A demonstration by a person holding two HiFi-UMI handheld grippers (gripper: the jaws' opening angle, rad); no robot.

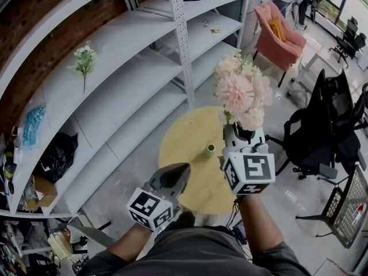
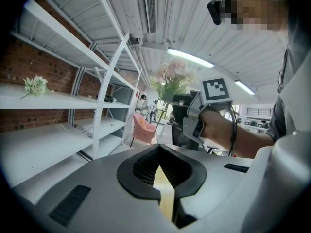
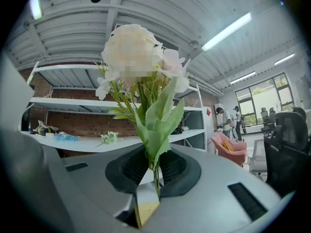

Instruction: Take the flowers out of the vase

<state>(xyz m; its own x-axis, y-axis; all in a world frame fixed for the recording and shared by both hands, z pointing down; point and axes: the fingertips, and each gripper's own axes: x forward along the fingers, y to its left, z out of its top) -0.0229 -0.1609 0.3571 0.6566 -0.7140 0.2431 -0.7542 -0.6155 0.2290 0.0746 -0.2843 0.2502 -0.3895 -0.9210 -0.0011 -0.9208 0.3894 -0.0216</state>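
Note:
My right gripper [image 1: 244,134] is shut on the green stems of a bunch of pale pink flowers [image 1: 244,91], which it holds upright above the far right of the round yellow table [image 1: 184,137]. In the right gripper view the stems [image 3: 155,176] run down between the pads of the right gripper [image 3: 154,181], and the blooms [image 3: 136,50] rise above them. A small vase [image 1: 210,149] stands on the table, to the left of and below the flowers. My left gripper [image 1: 172,176] hovers over the table's near edge. Seen in its own view, the left gripper [image 2: 163,178] is shut with nothing in it.
White shelving [image 1: 126,68] runs along the brick wall on the left, with a white flower sprig [image 1: 84,59] lying on one shelf. A pink armchair [image 1: 279,36] stands at the back right. A black office chair [image 1: 322,125] is right of the table.

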